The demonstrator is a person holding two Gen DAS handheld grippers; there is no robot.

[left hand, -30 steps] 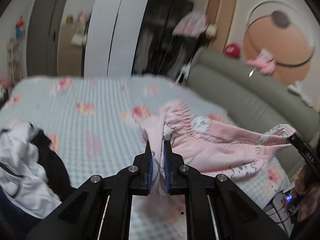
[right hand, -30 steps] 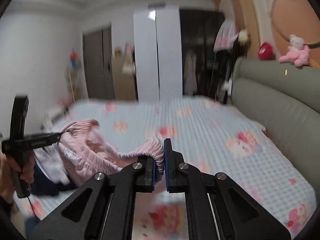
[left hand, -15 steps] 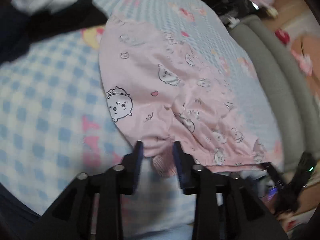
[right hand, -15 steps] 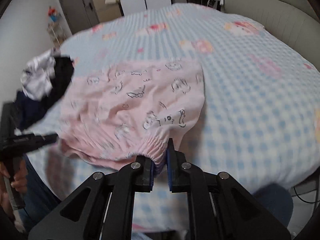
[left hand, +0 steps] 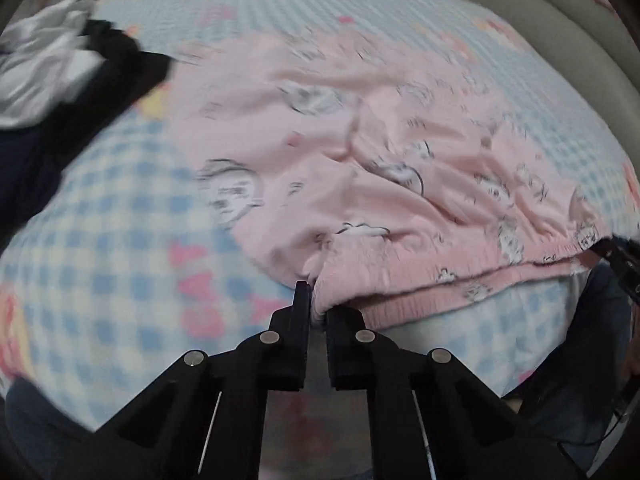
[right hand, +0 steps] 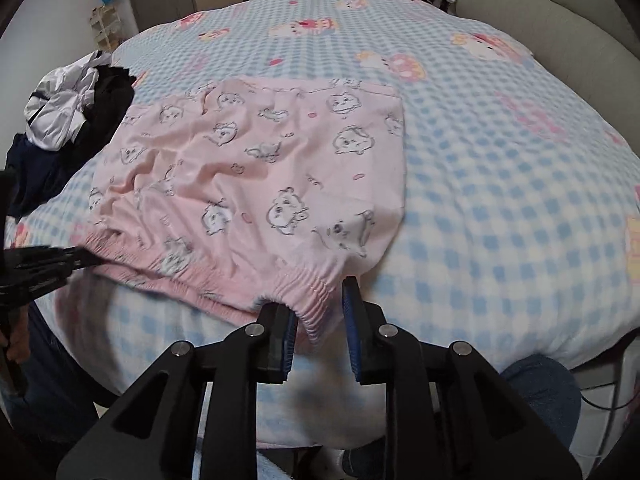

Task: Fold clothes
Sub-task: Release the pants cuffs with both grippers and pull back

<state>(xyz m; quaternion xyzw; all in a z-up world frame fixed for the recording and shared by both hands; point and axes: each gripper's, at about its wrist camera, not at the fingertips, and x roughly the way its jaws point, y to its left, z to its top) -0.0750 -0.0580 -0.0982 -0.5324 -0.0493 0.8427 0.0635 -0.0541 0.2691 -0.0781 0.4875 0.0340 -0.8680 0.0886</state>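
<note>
Pink shorts (left hand: 360, 140) (right hand: 260, 160) with a cartoon animal print lie spread on the bed, their elastic waistband along the near edge. My left gripper (left hand: 319, 304) is at the waistband's left corner, its jaws closing, with a fold of the band pinched between them. It also shows in the right wrist view as the left gripper (right hand: 76, 258) at that corner. My right gripper (right hand: 316, 300) is at the right corner, its jaws opening. The band hangs loose between the blue pads (right hand: 352, 308). In the left wrist view the right gripper (left hand: 616, 256) shows at the far right.
A heap of white and black clothes (right hand: 72, 112) (left hand: 60, 72) lies on the bed left of the shorts. The blue checked sheet (right hand: 500, 180) stretches right and beyond. A grey-green padded headboard (right hand: 560, 20) borders the right side. A person's jeans-clad leg (right hand: 536, 384) is below the bed edge.
Both grippers came down from the air and the shorts now lie flat on the bed. The left jaws opened and shut again on the waistband. The right jaws have parted.
</note>
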